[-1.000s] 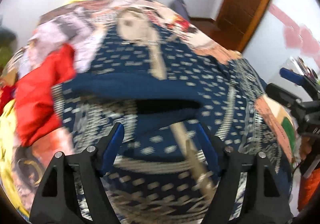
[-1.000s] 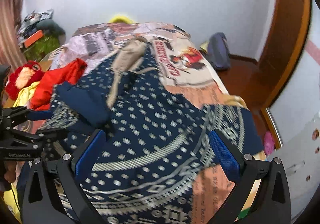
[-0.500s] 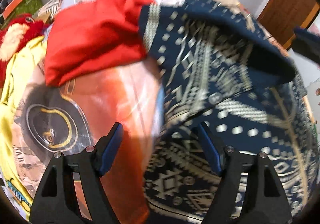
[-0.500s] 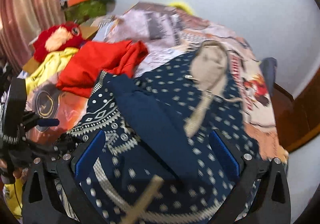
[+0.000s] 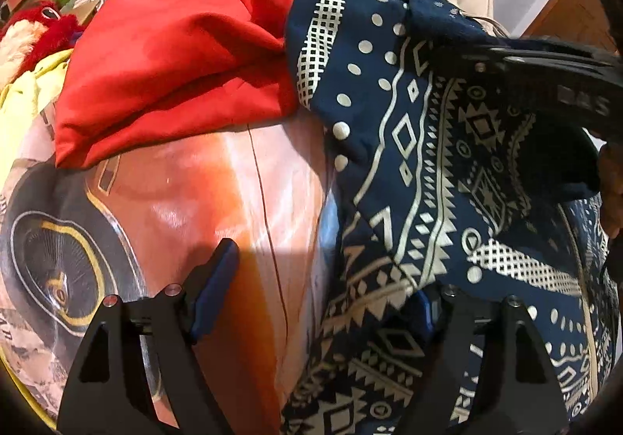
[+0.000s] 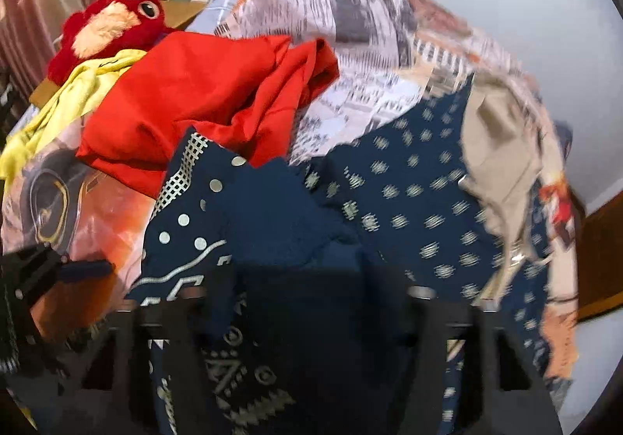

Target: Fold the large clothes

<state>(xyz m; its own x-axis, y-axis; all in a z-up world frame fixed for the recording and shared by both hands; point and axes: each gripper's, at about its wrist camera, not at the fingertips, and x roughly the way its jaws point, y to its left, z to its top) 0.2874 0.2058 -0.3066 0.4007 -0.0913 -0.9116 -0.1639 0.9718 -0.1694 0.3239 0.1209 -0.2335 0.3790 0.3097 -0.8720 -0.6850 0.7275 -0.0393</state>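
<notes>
A: Left tool (image 5: 315, 299)?
B: My fingers are spread. The right pad is half buried under the edge of the navy patterned garment (image 5: 447, 162), which fills the right of the left wrist frame on the bed (image 5: 233, 182).
A: Right tool (image 6: 307, 318)?
B: Blurred, with cloth draped over it. I cannot tell its state.
A: Only in the right view?
B: The red plush toy's (image 6: 113, 22) face, upper left. Red garment (image 6: 202, 100) shows in both.

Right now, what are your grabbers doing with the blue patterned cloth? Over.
Left gripper open at blue cloth edge. Right gripper buried in cloth, grip unclear. Red garment beside it.
</notes>
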